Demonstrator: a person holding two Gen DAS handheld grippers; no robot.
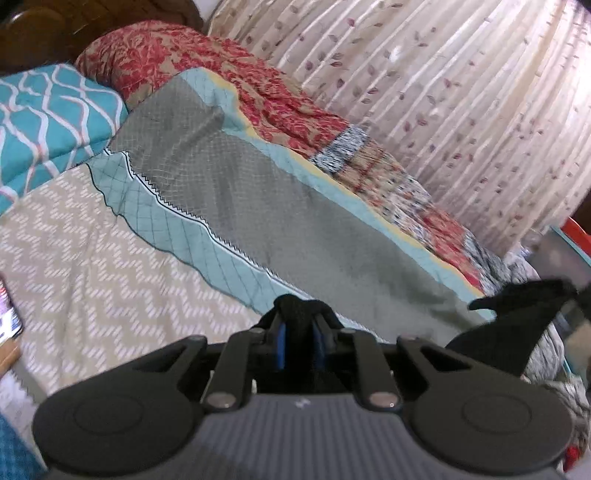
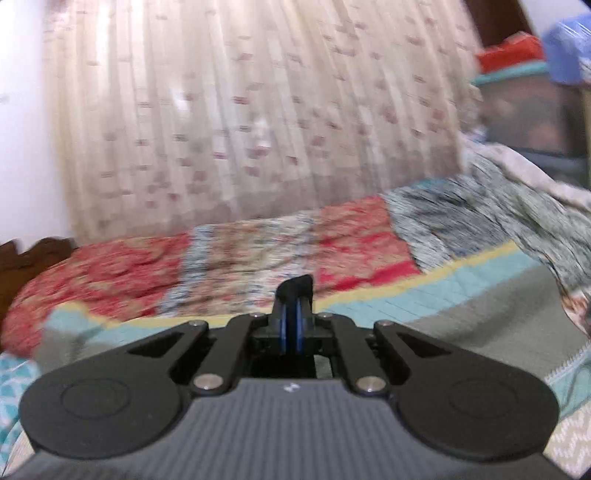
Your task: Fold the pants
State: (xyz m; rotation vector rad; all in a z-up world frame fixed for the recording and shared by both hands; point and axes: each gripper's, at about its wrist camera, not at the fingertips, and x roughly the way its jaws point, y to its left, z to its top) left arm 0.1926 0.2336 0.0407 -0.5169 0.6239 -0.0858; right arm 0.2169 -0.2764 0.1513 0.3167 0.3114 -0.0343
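Both claws, left (image 1: 300, 325) and right (image 2: 294, 310), pinch black pants (image 1: 299, 314) above the bed (image 1: 92, 251); no fold yet made.

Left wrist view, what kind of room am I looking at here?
Most likely a bedroom. A bed spread with a grey and teal quilt, a teal patterned pillow by a dark wooden headboard, and a floral curtain along the far side all suggest it.
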